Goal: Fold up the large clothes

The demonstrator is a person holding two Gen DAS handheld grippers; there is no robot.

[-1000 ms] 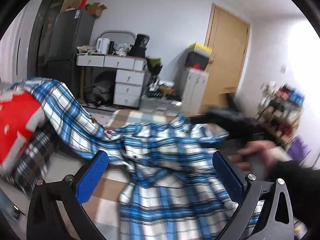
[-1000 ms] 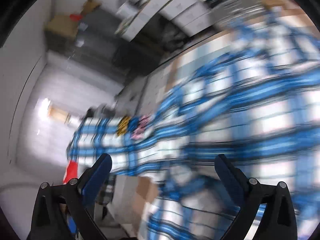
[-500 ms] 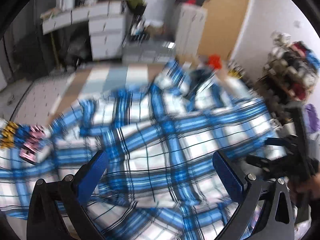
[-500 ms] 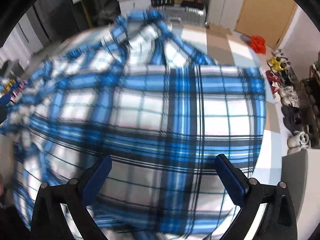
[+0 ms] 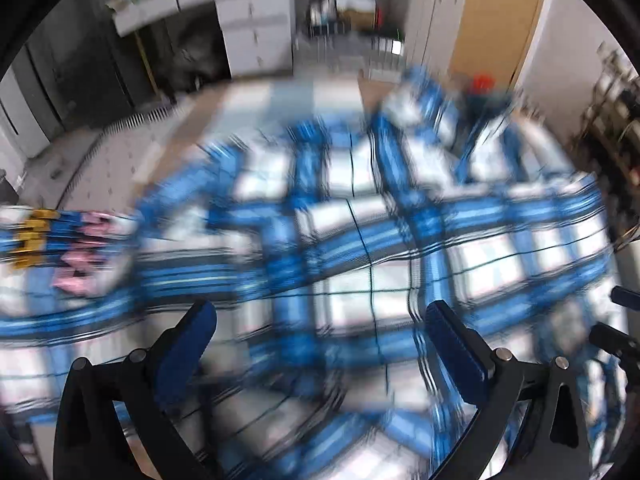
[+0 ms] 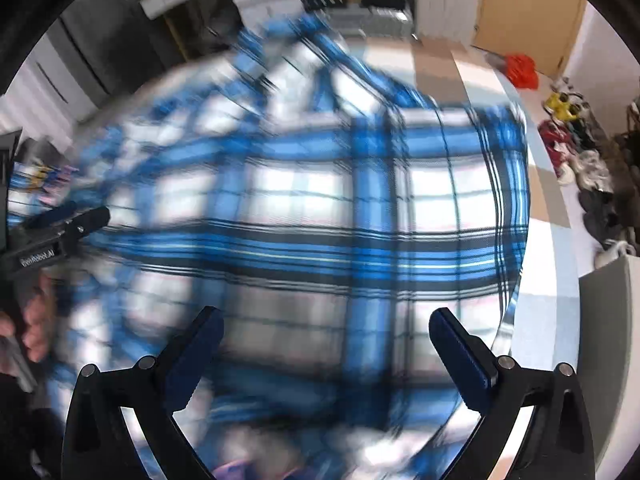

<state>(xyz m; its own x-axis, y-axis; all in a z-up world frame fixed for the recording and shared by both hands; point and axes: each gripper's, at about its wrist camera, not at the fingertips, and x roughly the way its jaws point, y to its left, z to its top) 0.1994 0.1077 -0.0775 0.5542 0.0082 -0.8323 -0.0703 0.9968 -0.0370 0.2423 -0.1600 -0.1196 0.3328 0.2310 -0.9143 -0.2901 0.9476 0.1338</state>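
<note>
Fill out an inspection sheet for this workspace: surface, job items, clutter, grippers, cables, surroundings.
Surface: checkered mat, mostly covered.
Job's things: blue plaid shirt spread out, blurred; printed patch at its left.
Clutter: red item and shoes on the floor.
Grippers: left gripper open; right gripper open; neither holds cloth.
Cables: nothing seen.
Surroundings: white drawers, wooden door.

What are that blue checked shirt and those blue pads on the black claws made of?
The shirt looks like soft woven cloth, perhaps cotton or flannel: it drapes and wrinkles, with a matte plaid weave, though blur hides detail. The pads look like matte rubber or foam on a hard black frame, probably plastic.
</note>
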